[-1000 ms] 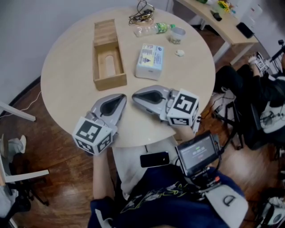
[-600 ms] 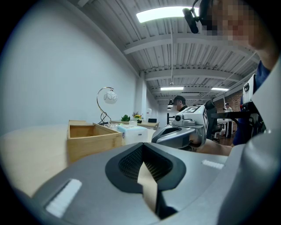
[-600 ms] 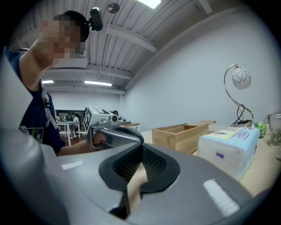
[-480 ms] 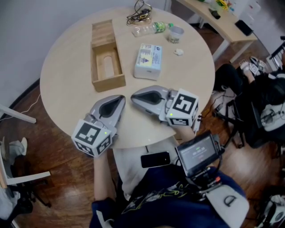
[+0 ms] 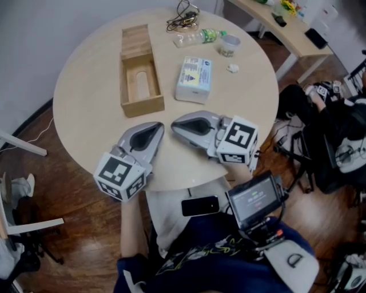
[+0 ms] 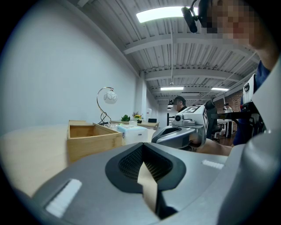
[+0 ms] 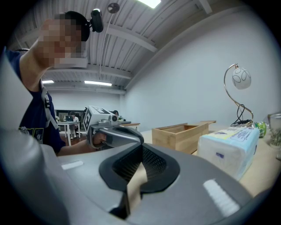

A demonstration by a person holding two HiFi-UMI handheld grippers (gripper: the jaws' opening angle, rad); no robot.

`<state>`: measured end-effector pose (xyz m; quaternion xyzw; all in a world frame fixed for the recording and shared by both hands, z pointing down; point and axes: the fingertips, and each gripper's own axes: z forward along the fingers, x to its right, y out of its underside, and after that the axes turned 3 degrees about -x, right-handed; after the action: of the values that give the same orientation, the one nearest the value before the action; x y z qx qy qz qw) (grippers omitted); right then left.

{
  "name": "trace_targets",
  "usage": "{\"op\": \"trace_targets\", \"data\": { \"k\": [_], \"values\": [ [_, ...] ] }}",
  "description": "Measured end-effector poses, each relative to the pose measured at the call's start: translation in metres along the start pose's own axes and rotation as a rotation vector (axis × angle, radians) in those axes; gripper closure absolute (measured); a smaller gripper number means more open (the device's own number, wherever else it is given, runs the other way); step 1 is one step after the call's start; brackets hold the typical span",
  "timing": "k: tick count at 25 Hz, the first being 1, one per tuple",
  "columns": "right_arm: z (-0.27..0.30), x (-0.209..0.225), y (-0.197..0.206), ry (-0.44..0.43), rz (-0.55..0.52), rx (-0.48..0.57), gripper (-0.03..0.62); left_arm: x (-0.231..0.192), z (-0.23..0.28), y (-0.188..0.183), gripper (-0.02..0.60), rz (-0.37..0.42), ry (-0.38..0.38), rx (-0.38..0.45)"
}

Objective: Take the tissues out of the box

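Both claws are closed tight with nothing in them: the left gripper (image 5: 156, 127) and the right gripper (image 5: 177, 122) each show their dark pads pressed together, only a sliver of tabletop visible through the notch. They lie flat on the near edge of the round table (image 5: 86, 109), tips angled toward each other and just apart, which reads as a parked pose and not a reach

Beyond them, the tissue pack (image 5: 193, 79) lies on its side on the bare table, just to the right of the wooden box (image 5: 140, 106) and not touching it. The box is open at the top and looks empty, so the tissues appear to be out already and the task is likely finished, or not under way. At the far edge, well clear of the work, are a plastic bottle (image 5: 200, 36), a cup (image 5: 229, 44) and a tangle of cables (image 5: 182, 17)

A wood panel covers the far end of the box. An oval cut-out shows in its floor; whether that is the base or a loose lid I cannot tell. From both gripper views the box wall hides its inside, and the print on the pack is too small to read
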<state>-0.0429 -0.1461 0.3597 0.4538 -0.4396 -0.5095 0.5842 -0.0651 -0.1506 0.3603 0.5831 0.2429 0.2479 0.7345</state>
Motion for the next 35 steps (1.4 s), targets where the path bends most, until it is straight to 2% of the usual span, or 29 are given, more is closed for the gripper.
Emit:
{"op": "trace_targets", "data": {
  "k": [35],
  "values": [
    [-0.0009,0.0008,0.0003,0.0,0.003,-0.003,0.586,0.0001,0.0007,0.0,0.58,0.0,0.0,-0.001]
  ]
}}
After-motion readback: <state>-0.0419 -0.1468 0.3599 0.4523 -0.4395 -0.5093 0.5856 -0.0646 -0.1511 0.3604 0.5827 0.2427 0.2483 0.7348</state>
